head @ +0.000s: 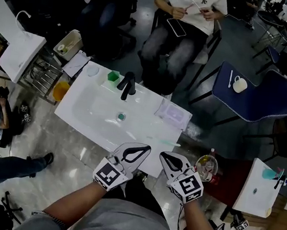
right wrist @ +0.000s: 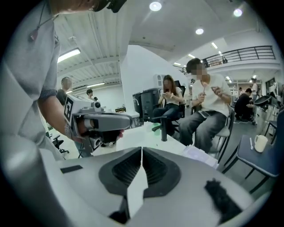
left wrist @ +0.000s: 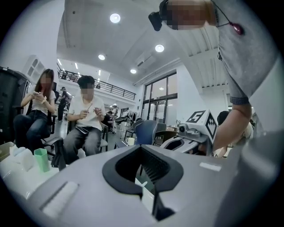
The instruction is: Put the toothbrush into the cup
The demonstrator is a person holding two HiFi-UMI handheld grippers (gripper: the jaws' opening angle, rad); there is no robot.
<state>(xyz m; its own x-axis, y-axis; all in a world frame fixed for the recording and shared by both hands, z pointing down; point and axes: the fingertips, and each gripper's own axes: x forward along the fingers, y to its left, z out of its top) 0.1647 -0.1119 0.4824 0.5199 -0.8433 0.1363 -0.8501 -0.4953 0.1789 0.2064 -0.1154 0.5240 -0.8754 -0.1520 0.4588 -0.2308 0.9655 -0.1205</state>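
Observation:
A pale green toothbrush lies flat on the white sink counter, near its front right edge. The green cup stands upright at the back of the counter, left of the black faucet; it also shows in the left gripper view as the green cup. My left gripper hovers at the counter's front edge, shut and empty, just left of the toothbrush. Beside it my right gripper is also shut and empty, just below the toothbrush. In both gripper views the jaws meet with nothing between them.
A clear flat packet lies on the counter's right end and a small clear dish at its back left. Two seated people sit beyond the sink. A blue chair holds a white mug. A jar stands at the right.

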